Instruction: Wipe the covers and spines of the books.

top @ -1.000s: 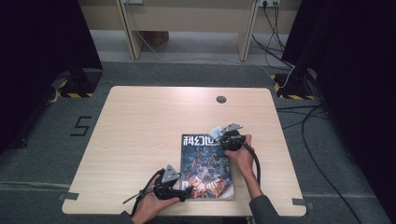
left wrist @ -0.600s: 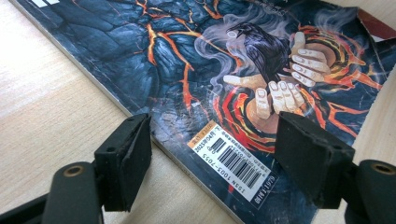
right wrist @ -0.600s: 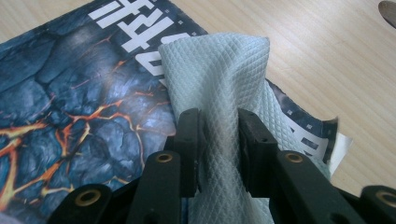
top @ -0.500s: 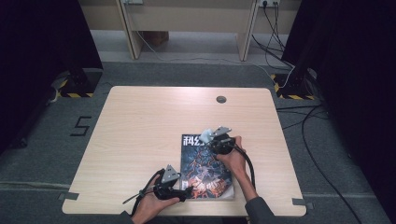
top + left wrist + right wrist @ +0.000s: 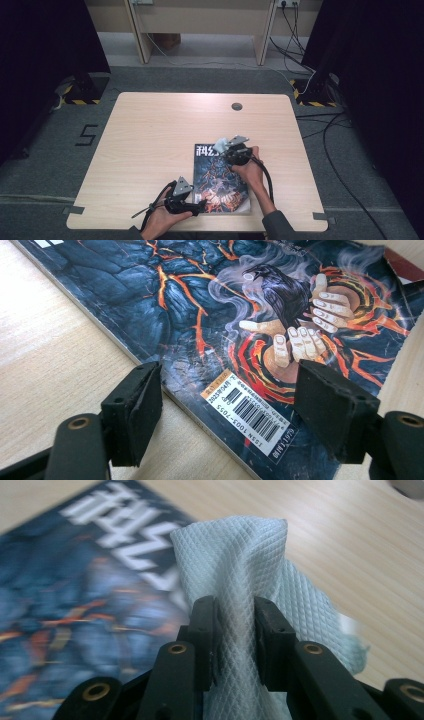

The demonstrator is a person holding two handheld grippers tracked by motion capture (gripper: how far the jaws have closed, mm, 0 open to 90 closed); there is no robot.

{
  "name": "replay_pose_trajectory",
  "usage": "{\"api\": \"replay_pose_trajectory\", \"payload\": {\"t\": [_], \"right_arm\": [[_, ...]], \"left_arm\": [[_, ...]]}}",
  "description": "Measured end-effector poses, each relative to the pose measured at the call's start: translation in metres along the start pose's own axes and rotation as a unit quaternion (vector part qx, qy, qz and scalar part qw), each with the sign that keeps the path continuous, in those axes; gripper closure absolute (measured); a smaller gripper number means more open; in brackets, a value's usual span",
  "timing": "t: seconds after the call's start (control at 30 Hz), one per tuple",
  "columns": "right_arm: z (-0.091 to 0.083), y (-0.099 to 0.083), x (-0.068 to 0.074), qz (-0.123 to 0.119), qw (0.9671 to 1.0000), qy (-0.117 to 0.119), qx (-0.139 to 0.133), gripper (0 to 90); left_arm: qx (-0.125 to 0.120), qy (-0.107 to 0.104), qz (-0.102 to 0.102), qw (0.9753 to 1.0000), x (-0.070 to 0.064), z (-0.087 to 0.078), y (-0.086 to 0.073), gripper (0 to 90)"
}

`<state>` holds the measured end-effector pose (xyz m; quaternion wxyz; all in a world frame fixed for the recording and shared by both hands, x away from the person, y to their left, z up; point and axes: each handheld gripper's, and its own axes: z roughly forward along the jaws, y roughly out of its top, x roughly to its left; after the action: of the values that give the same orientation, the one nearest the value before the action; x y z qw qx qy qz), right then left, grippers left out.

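Note:
A dark magazine (image 5: 220, 180) with orange lava art and white title letters lies on the near right part of the table. My right gripper (image 5: 223, 146) is shut on a pale blue-white cloth (image 5: 240, 575), held over the magazine's top edge (image 5: 85, 570). My left gripper (image 5: 200, 207) rests at the magazine's near left corner, jaws wide open. In the left gripper view the open gripper (image 5: 227, 410) straddles the cover's edge by the barcode (image 5: 252, 412); the magazine (image 5: 210, 305) is not pinched.
The wooden table (image 5: 150, 135) has a round cable hole (image 5: 237, 106) at the far right. Cables trail from both grippers toward the near edge. Desk legs and floor cables stand beyond the table.
My right gripper with the cloth has moved left across the magazine's top, from its right edge toward the title. The left gripper has stayed put.

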<state>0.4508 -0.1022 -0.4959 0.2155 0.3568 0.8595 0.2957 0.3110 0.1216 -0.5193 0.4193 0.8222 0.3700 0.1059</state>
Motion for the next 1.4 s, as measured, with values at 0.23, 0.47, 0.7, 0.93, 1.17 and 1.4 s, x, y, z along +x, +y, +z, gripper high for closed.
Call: {"api": "replay_pose_trajectory", "payload": {"t": [0.23, 0.47, 0.7, 0.93, 1.17, 1.4], "right_arm": [[0.004, 0.004, 0.003, 0.005, 1.0000, 0.005, -0.005, 69.9], [0.000, -0.006, -0.022, 0.052, 0.9979, -0.038, 0.003, 66.2], [-0.001, -0.005, -0.019, 0.042, 0.9976, -0.054, 0.009, 65.9], [0.011, 0.015, 0.010, 0.000, 0.9999, -0.015, 0.004, 65.2], [0.019, 0.026, 0.018, 0.001, 1.0000, -0.001, 0.004, 64.9], [0.027, 0.038, 0.031, 0.000, 0.9994, 0.034, 0.002, 65.1]], "left_arm": [[-0.002, 0.000, 0.000, 1.0000, 0.000, 0.000, 0.000, 26.5], [-0.002, -0.001, 0.000, 1.0000, 0.000, 0.000, -0.001, 26.5], [-0.002, -0.001, 0.000, 1.0000, 0.000, 0.000, 0.000, 26.4], [-0.004, -0.001, -0.001, 1.0000, 0.000, 0.000, -0.001, 26.4], [-0.005, -0.001, 0.000, 1.0000, 0.000, 0.000, -0.001, 26.5], [-0.005, -0.001, 0.001, 1.0000, 0.000, 0.000, -0.001, 26.4]]}}
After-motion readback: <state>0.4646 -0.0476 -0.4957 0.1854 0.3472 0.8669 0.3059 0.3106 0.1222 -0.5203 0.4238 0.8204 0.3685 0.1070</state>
